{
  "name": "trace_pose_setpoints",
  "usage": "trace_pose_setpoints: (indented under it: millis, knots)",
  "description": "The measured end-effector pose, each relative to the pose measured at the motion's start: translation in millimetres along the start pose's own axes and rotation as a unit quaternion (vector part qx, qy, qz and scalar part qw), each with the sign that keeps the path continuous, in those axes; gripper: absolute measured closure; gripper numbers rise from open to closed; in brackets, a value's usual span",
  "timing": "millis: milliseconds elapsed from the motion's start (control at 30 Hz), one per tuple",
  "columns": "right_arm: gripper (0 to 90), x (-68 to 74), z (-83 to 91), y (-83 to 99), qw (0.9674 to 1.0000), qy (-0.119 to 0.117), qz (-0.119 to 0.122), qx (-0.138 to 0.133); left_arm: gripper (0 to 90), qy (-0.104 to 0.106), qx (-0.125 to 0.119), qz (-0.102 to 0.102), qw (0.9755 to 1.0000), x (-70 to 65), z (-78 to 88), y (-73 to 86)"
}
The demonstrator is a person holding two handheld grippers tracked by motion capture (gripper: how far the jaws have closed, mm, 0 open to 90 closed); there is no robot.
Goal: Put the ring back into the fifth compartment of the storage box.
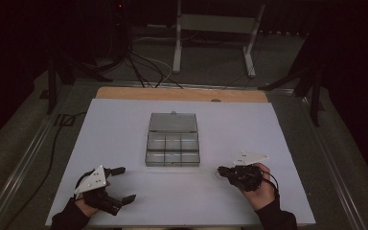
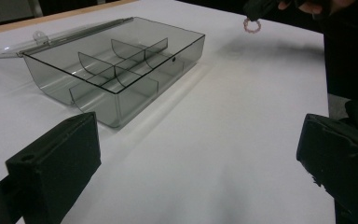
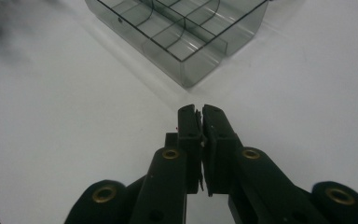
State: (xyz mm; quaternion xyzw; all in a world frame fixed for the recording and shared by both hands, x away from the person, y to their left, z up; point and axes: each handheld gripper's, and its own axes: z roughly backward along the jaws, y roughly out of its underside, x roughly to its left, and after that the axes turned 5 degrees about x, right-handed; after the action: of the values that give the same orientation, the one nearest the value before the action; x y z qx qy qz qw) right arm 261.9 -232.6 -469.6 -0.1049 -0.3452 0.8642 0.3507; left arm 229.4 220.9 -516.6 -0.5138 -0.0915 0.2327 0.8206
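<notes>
Looks like mid-carry: right gripper (image 3: 200,122) pinched on small pink ring (image 2: 251,25), clear of the mat, left gripper (image 1: 120,184) wide and idle; next, drop into open divided box (image 1: 172,149).

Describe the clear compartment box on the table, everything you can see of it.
The box is smoky, see-through plastic, rectangular, split by thin dividers into six compartments in two rows, all looking empty. Its lid is swung fully open and lies flat behind it, joined along the far edge. It sits level at the middle of the white table, with nothing else touching it.
</notes>
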Motion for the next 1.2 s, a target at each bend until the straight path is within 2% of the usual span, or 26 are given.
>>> trace_pose_setpoints:
  millis: [433,1200]
  knots:
    - [86.6,4.6,-4.9,-20.8,0.9998,-0.004,0.019,-0.004,1.0,0.001,-0.003,0.0,1.0,-0.1,0.4,-0.2]
    - [86.6,3.5,-5.8,-52.7,0.9994,-0.003,0.033,-0.013,1.0,0.0,-0.003,0.001,1.0,-0.1,0.5,-0.1]
